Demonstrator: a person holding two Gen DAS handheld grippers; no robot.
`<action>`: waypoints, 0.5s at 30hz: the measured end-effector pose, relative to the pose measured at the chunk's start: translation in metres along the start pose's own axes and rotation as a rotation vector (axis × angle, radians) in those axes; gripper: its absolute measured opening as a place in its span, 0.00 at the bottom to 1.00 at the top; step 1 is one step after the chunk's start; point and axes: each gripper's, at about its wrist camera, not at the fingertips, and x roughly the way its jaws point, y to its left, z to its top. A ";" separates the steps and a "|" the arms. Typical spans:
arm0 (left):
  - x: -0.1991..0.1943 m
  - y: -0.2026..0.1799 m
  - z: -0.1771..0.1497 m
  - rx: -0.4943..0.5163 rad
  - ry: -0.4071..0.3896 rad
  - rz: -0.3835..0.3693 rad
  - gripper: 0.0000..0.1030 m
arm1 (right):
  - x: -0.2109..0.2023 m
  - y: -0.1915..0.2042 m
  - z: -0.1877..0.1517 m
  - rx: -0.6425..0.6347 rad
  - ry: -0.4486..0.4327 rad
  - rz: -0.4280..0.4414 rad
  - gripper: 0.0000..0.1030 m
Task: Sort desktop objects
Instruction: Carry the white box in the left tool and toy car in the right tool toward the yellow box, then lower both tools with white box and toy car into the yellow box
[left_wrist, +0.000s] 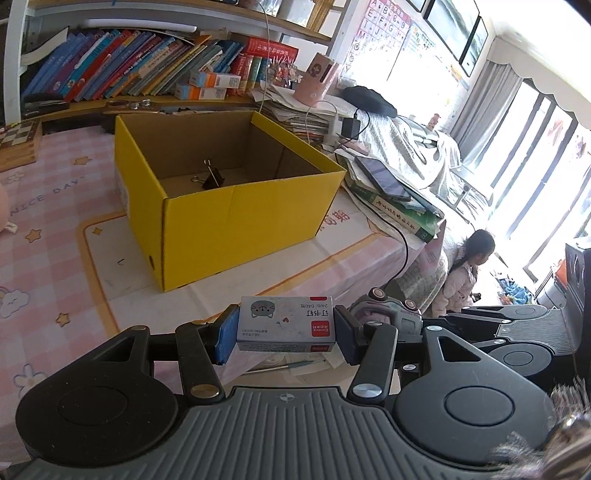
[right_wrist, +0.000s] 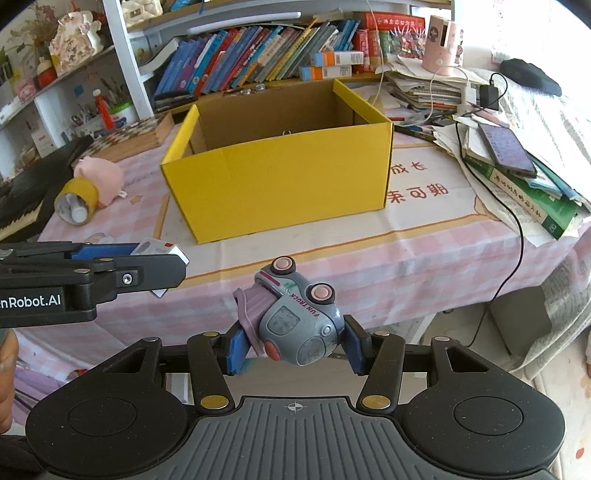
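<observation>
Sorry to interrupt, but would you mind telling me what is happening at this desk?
A person is sorting desk clutter with two hand-held claws. The left claw grips a box of staples, and the right claw grips a toy truck. Both hang short of the yellow box, which holds only a binder clip.

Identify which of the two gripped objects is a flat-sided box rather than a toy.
The staple box, held by the left gripper. The right gripper holds a rounded grey toy truck instead.
</observation>
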 end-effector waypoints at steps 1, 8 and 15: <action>0.004 -0.002 0.002 -0.002 -0.001 0.002 0.49 | 0.002 -0.004 0.002 -0.003 0.001 0.003 0.51; 0.020 -0.016 0.020 0.014 -0.044 0.034 0.49 | 0.012 -0.023 0.025 -0.042 -0.026 0.036 0.51; 0.019 -0.023 0.051 0.019 -0.147 0.077 0.49 | 0.012 -0.030 0.064 -0.085 -0.127 0.090 0.51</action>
